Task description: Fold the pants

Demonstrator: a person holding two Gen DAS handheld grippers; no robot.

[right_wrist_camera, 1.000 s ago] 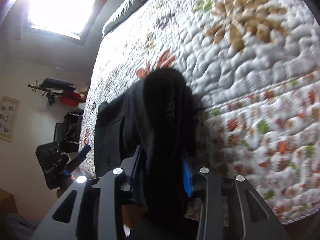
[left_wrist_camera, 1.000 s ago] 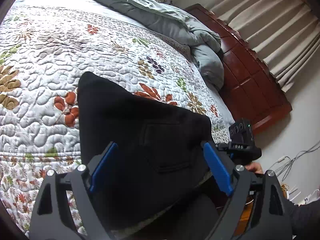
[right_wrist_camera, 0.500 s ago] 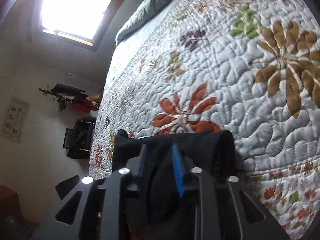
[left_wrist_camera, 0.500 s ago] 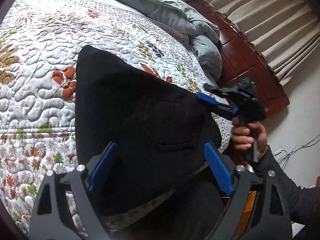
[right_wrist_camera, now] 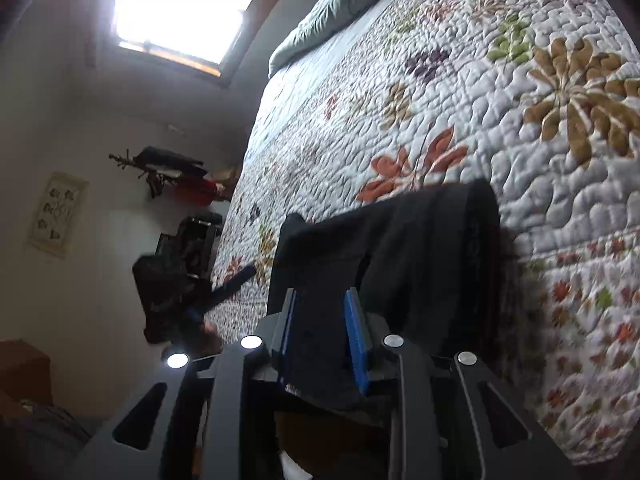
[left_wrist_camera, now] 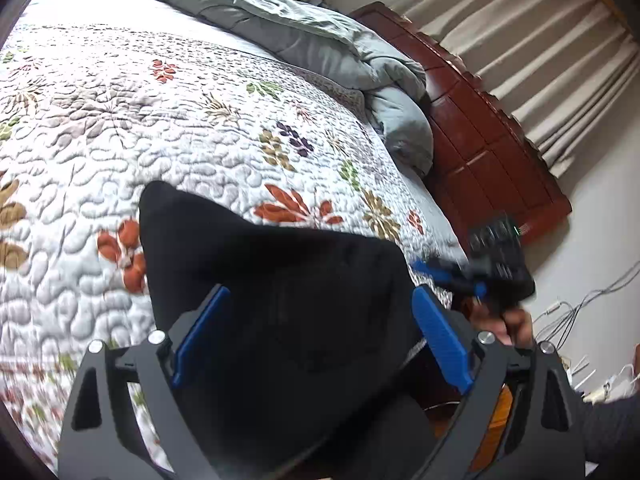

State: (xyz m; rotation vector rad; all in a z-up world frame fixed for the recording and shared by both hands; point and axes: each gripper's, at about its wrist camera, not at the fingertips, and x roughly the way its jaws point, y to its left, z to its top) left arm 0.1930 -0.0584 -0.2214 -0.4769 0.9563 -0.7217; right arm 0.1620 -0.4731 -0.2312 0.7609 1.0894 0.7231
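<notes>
Black pants (left_wrist_camera: 280, 280) lie folded on the floral quilt (left_wrist_camera: 140, 120), near the bed's front edge. My left gripper (left_wrist_camera: 316, 320) is open, its blue fingers (left_wrist_camera: 438, 340) standing wide on either side of the pants, just above them. The right gripper (left_wrist_camera: 448, 276) shows at the pants' right edge, held by a hand. In the right wrist view the pants (right_wrist_camera: 420, 240) lie across the quilt (right_wrist_camera: 480, 100), and my right gripper (right_wrist_camera: 322, 312) has its fingers (right_wrist_camera: 356, 336) narrowly apart with black cloth between them. The left gripper (right_wrist_camera: 236, 284) shows blurred at the left.
A grey duvet (left_wrist_camera: 320, 40) is bunched at the bed's far side by the dark wooden headboard (left_wrist_camera: 480, 140). Curtains (left_wrist_camera: 540, 40) hang behind. Cables (left_wrist_camera: 580, 308) lie on the floor at the right. A window (right_wrist_camera: 180, 8) and a clothes rack (right_wrist_camera: 168, 168) are by the wall.
The right gripper carried the pants' end over onto the quilt, then drew back to the pants' edge with its fingers slightly wider. The left gripper stayed open and pulled back a little.
</notes>
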